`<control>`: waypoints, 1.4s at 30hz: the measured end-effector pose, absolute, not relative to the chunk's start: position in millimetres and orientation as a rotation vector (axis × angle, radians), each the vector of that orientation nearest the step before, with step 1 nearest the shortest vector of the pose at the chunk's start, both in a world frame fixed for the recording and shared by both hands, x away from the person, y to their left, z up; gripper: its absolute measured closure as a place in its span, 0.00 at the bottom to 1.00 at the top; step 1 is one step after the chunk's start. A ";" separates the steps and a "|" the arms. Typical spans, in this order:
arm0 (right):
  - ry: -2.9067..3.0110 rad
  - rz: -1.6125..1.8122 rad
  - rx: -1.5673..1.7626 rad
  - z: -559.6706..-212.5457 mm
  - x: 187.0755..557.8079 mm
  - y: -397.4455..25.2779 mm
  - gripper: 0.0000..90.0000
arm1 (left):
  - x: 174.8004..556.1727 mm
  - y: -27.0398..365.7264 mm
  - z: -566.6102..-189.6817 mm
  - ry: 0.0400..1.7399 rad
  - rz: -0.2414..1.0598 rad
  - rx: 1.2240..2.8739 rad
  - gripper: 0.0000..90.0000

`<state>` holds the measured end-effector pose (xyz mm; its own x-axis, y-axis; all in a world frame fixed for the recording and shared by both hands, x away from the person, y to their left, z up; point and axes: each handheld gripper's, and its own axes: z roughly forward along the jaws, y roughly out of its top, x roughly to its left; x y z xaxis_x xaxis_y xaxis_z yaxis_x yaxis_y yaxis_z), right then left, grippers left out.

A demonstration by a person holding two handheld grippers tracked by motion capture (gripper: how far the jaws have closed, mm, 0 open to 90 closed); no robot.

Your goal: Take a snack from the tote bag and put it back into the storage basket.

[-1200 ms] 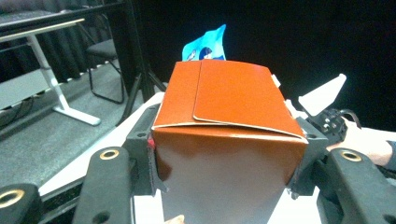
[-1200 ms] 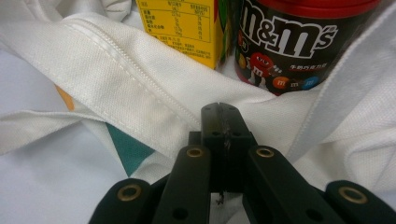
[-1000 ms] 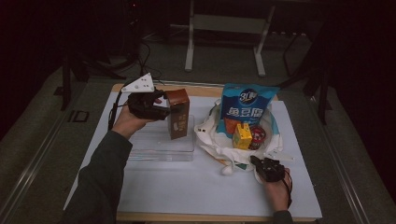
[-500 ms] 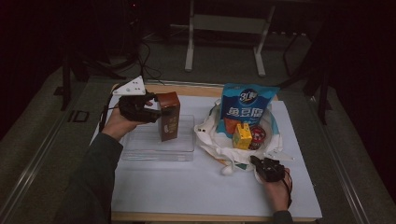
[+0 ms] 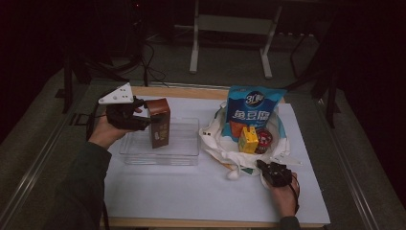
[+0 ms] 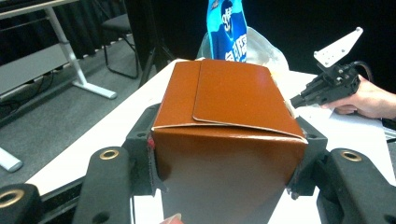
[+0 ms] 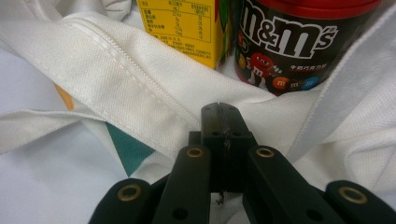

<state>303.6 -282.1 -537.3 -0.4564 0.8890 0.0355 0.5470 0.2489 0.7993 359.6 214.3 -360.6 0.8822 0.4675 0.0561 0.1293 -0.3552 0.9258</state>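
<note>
White table (image 5: 191, 191) in dark room — left gripper (image 5: 143, 122) clamps brown carton (image 5: 159, 123), right gripper (image 5: 261, 165) closed.

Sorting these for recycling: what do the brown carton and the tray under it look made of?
Brown carton: seemingly coated paperboard with a slight sheen; folded, creased top flaps show. Tray: clear, glossy, rigid plastic by the look; the white table cover is visible through its walls. Glass cannot be excluded.

Brown carton (image 6: 224, 140): lower part cut off by the bottom edge of the left gripper view; side print too small to read in the high view. Yellow box (image 7: 180, 28) and M&M's tub (image 7: 299, 42): tops cropped by the upper edge, bases hidden behind the white cloth bag (image 7: 140, 93).
</note>
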 end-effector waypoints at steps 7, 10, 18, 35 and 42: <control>2.100 1.077 1.306 -537.3 303.6 -282.0 1.00 | 357.2 225.6 -369.1 0.462 0.378 1.949 0.47; 2.100 1.076 1.306 -537.3 303.5 -282.0 1.00 | 356.3 227.0 -371.7 0.459 0.375 1.969 0.47; 2.101 1.077 1.306 -537.3 303.5 -282.0 1.00 | 353.3 221.8 -375.2 0.421 0.347 2.041 0.47; 2.101 1.075 1.305 -537.3 303.6 -282.1 1.00 | 364.6 169.6 -390.0 0.326 0.295 2.289 0.47; 2.101 1.075 1.305 -537.3 303.5 -281.9 1.00 | 370.3 152.7 -392.0 0.328 0.277 2.318 0.46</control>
<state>303.5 -281.9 -537.3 -0.4568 0.8890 0.0317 0.5460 0.2521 0.7989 370.3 152.7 -392.0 0.9433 0.3170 0.0989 0.1510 -0.6747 0.7225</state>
